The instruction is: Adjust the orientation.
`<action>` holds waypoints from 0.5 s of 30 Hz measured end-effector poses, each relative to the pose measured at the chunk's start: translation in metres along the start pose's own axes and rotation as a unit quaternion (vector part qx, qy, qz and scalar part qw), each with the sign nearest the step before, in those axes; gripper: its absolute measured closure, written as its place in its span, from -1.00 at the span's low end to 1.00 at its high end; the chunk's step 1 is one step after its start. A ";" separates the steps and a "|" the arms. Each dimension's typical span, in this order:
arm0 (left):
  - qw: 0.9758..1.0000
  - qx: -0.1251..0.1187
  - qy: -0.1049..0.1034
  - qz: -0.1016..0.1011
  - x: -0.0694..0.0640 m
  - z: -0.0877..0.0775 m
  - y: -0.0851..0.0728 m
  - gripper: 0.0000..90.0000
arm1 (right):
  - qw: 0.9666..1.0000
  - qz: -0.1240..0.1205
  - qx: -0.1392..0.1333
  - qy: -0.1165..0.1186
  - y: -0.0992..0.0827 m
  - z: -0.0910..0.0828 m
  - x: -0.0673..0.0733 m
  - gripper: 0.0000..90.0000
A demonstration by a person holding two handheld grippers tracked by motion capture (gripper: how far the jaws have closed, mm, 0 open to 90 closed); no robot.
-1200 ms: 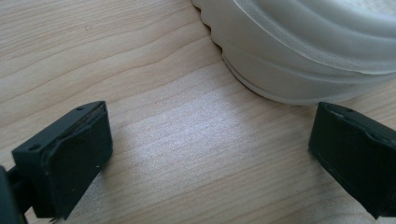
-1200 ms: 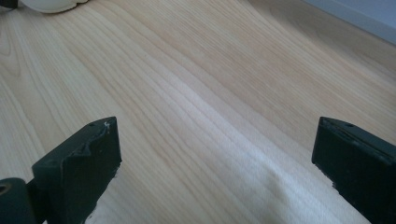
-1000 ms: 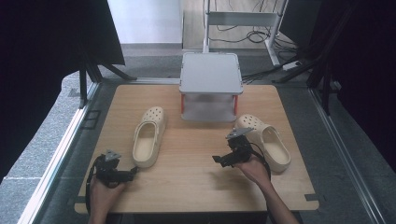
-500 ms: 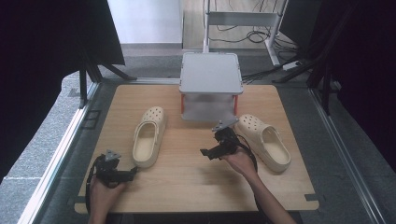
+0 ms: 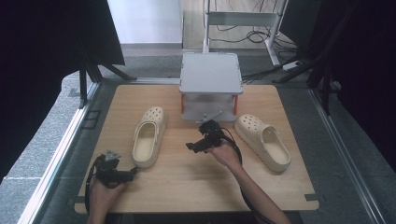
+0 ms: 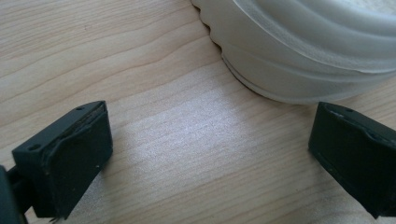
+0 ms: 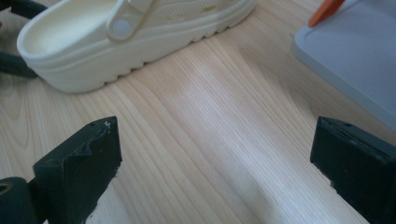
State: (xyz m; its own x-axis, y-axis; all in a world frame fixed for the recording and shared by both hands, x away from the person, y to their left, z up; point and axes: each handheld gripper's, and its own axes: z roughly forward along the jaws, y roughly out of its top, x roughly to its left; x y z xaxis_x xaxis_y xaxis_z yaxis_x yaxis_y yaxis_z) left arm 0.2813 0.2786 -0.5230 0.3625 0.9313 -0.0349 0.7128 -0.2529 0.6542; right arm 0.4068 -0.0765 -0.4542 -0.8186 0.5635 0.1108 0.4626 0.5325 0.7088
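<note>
Cream left clog (image 5: 149,136), right gripper (image 5: 192,146) seemingly nearer now.

2 cream clogs (image 5: 149,136) (image 5: 262,141), upright, well apart on table (image 5: 196,186)

On the table (image 5: 280,191), a lidded box (image 5: 211,74) stands at the far middle. One clog (image 5: 149,135) lies left of it and nearer, another clog (image 5: 262,141) lies right of it. The right gripper (image 5: 196,145) sits between the two clogs, just near of the box. The left gripper (image 5: 127,175) rests at the near left, beside the left clog's heel.
</note>
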 end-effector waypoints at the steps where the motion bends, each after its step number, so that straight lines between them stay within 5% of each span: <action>1: 1.000 0.000 0.000 0.001 0.000 0.000 0.000 -1.00 | 1.000 0.005 0.001 0.003 0.002 0.003 0.001 -0.94; 15: 1.000 -0.001 -0.006 0.006 0.000 -0.002 -0.003 -1.00 | 1.000 -0.008 -0.005 0.005 0.045 0.041 0.025 -0.81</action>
State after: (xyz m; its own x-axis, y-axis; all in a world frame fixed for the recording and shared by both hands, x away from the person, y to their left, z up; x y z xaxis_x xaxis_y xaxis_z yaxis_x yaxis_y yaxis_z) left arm 0.2779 0.2804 -0.5231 0.3779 0.9251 -0.0364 0.7077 -0.2633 0.6556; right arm 0.4210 -0.0127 -0.4483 -0.8294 0.5487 0.1051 0.4454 0.5357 0.7174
